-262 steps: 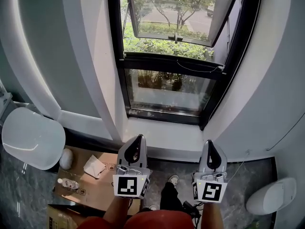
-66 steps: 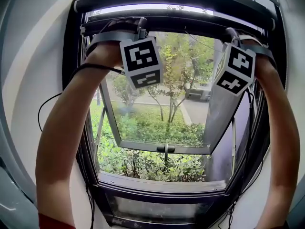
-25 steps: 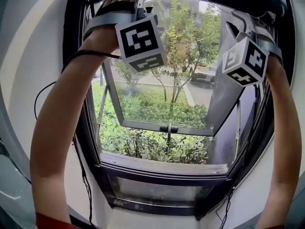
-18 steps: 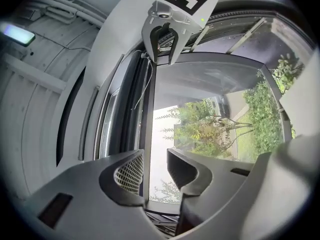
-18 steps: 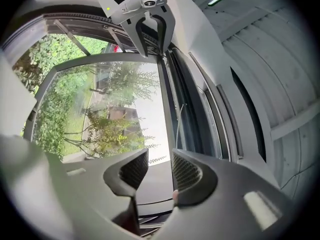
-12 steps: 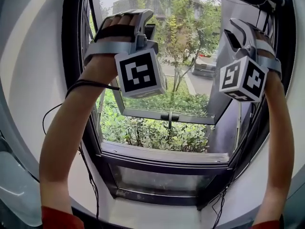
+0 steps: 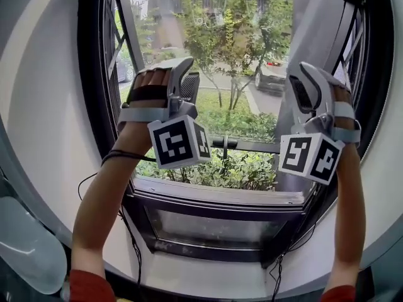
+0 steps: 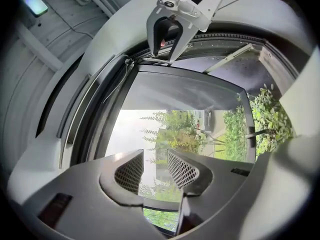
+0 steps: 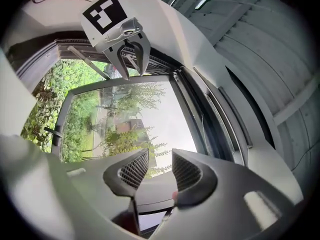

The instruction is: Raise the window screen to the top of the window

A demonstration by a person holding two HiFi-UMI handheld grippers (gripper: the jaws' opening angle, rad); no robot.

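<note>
Since a second ago both hands have dropped from the head of the black-framed window (image 7: pixel 91 106), grey left gripper (image 8: pixel 155 165) and grey right gripper (image 9: pixel 160 165) parted and empty, the mesh window screen evidently retracted at top, unseen; raise judged complete.

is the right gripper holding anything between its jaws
No, the jaws of the right gripper stand apart, with only the window showing between them.
</note>
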